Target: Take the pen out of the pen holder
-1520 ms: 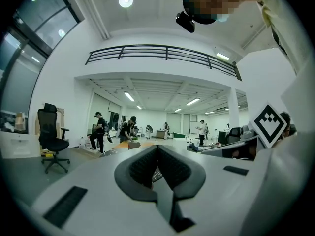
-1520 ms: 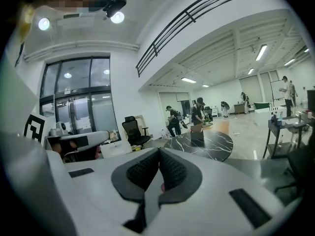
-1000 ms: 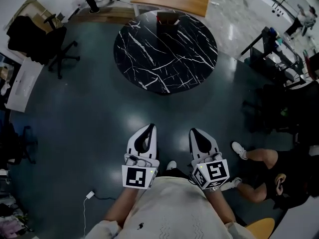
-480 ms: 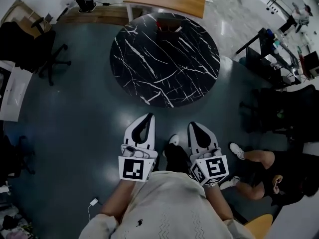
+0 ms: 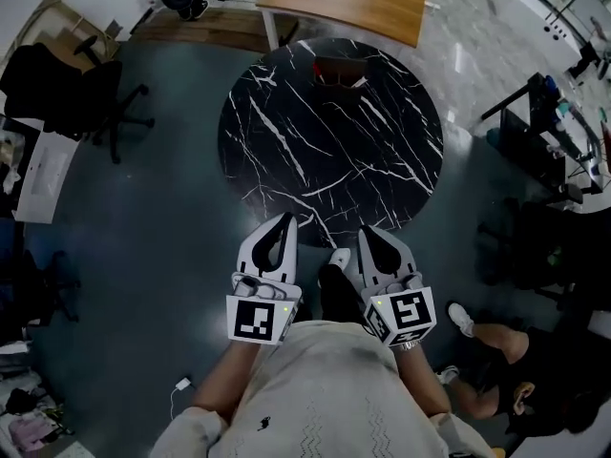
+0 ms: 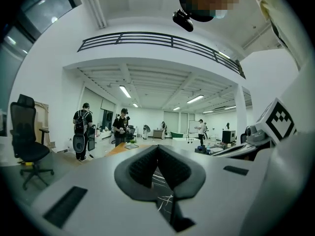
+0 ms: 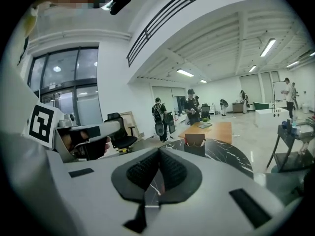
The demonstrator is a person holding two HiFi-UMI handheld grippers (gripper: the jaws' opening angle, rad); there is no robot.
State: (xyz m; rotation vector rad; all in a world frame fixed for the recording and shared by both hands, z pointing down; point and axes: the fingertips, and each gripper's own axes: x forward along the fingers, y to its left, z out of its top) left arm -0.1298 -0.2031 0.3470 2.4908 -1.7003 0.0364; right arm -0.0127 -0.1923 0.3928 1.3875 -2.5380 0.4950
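table [image 5: 325,151]: glossy black marble | desk [image 5: 353,3]: wood | left gripper [image 5: 285,223]: plastic

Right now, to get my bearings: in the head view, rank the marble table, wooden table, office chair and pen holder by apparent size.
1. marble table
2-3. wooden table and office chair: too alike to rank; table cropped at top
4. pen holder

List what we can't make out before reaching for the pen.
- The pen itself: too small to tell apart inside the pen holder, in both the head view and the right gripper view.
- Pen holder in the left gripper view: not seen, blocked by the shut left hand-held gripper.
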